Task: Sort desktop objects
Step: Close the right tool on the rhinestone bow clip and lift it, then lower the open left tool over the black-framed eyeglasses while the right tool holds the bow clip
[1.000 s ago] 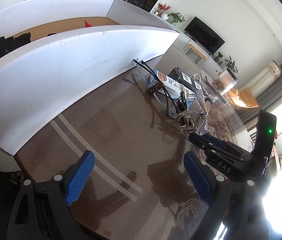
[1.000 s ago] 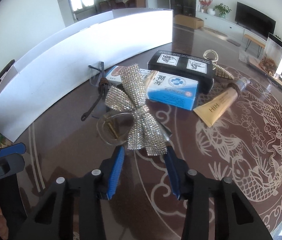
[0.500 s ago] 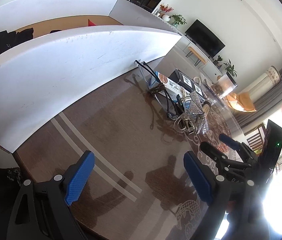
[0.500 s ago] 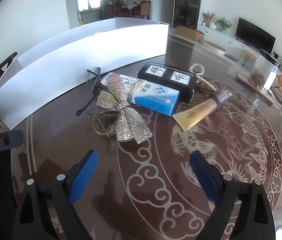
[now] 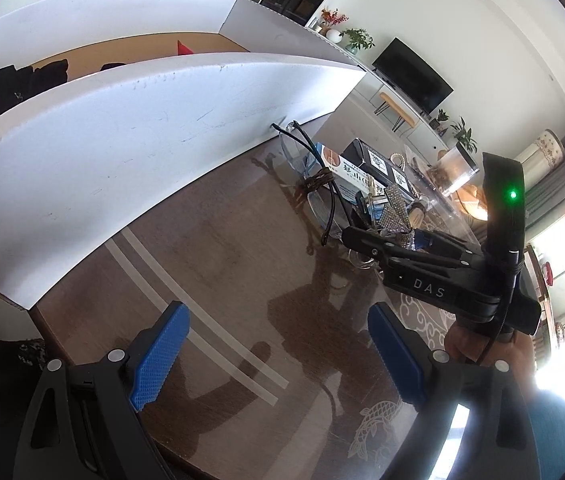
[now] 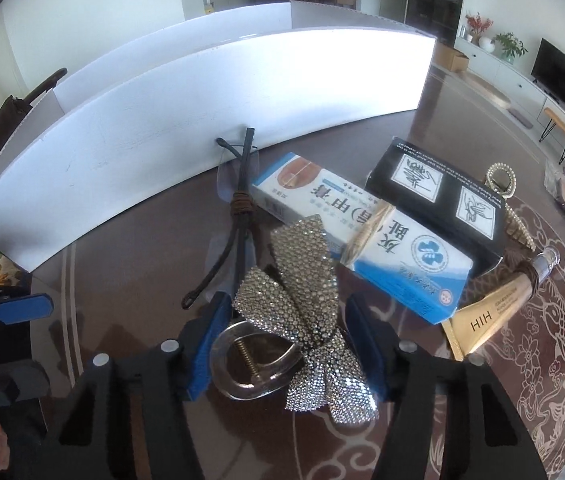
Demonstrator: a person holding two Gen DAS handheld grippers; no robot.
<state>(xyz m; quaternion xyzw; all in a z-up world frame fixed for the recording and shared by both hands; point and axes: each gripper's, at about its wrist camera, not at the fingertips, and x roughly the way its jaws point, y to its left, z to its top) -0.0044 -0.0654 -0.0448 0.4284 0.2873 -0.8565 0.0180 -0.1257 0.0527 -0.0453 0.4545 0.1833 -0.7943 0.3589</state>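
Tongs on our right hand (image 6: 286,340) are closing around the sparkly bow clip (image 6: 306,308). The bow and its clear clasp (image 6: 254,364) sit between the two blue pads. We cannot tell if the pads press on it yet; a little gap seems to show on each side.

The bow clip lies on the dark table (image 6: 130,292), at the front of a small heap of things. Just behind it is a blue and white box (image 6: 362,240), and the top of the bow leans on that box. A black box (image 6: 446,200) lies behind the blue one. A gold tube (image 6: 494,308) lies to the right, touching the blue box's corner. A pearl clip (image 6: 502,184) rests by the black box. Clear glasses with black arms (image 6: 238,200) lie to the left of the bow. A big white box (image 6: 202,120) stands behind them all.

Our left tongs (image 5: 278,356) are wide open over bare table, with nothing in them. They hang well apart from the heap.
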